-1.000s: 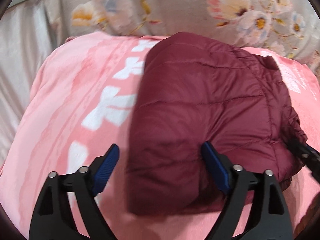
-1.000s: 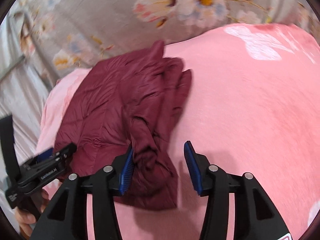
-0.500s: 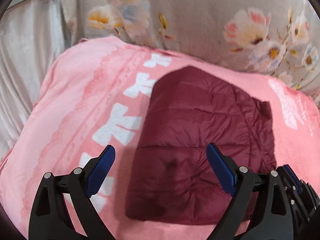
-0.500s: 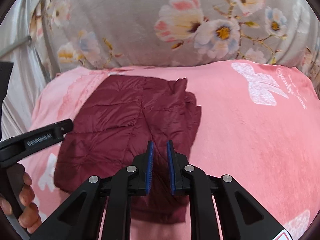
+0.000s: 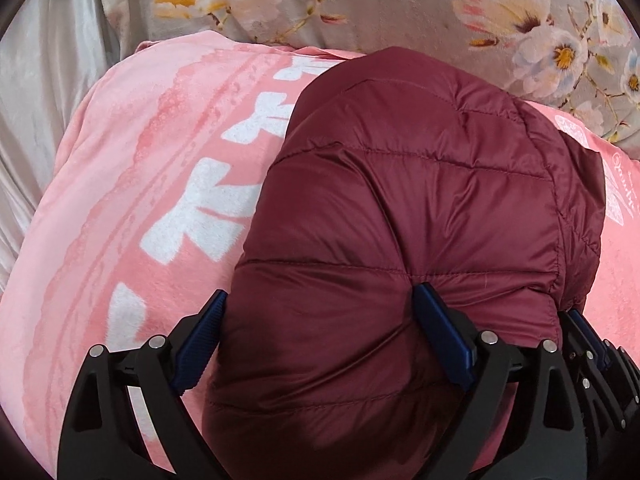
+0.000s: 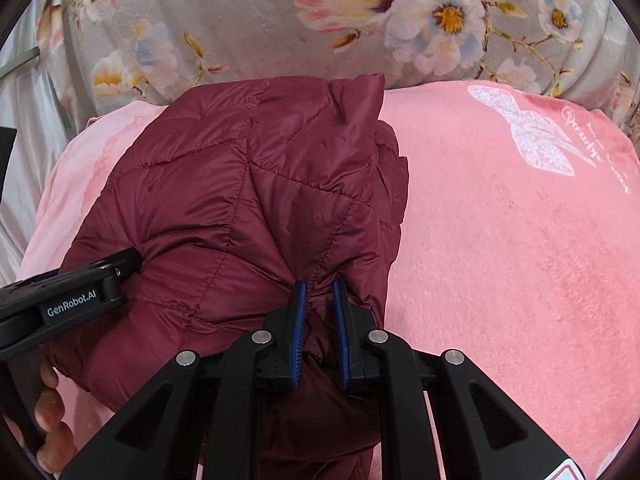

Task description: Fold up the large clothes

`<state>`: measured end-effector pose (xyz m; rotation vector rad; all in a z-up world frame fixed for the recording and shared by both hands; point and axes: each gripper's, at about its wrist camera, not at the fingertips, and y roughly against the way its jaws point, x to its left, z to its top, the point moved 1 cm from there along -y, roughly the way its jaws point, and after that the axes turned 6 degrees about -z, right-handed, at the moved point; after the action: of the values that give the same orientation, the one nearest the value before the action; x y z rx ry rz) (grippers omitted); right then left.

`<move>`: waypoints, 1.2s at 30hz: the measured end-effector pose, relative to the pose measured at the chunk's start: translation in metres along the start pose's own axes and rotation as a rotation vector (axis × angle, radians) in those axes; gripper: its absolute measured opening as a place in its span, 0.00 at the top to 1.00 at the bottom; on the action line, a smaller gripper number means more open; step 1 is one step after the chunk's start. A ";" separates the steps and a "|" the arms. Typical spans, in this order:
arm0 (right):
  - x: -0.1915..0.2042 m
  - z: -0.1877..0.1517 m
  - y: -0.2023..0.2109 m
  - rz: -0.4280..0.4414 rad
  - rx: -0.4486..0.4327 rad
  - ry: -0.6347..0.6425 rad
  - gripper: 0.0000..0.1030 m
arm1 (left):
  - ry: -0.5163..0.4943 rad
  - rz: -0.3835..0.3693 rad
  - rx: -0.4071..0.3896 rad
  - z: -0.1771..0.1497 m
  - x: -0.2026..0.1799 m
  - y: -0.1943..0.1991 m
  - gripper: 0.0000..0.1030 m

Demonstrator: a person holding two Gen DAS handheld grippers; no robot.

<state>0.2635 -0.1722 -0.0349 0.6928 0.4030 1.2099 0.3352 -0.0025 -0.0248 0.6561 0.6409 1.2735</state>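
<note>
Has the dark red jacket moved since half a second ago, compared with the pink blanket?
Yes. In the right wrist view, the jacket has bunched up toward the flowered cover, its top edge now overlapping it; the right gripper is clamped on it.

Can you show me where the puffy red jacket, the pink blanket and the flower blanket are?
puffy red jacket (image 5: 420, 200): left wrist view, quilted top.
pink blanket (image 6: 520, 260): right wrist view, bare middle.
flower blanket (image 6: 240, 12): right wrist view, grey part.
</note>
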 end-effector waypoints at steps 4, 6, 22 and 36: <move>0.002 -0.003 -0.003 -0.006 -0.015 0.009 0.88 | -0.009 0.007 -0.022 -0.005 -0.001 -0.004 0.10; 0.002 -0.003 -0.003 -0.007 -0.017 0.011 0.88 | -0.013 0.010 -0.033 -0.008 -0.002 -0.006 0.10; 0.003 -0.004 -0.005 -0.015 -0.029 0.021 0.88 | -0.031 0.033 -0.098 -0.017 -0.006 -0.014 0.07; -0.004 -0.005 0.000 0.032 -0.047 -0.024 0.84 | -0.024 0.023 -0.171 -0.026 -0.003 0.003 0.07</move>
<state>0.2595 -0.1746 -0.0392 0.6748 0.3433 1.2365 0.3132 -0.0029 -0.0398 0.5376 0.4994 1.3238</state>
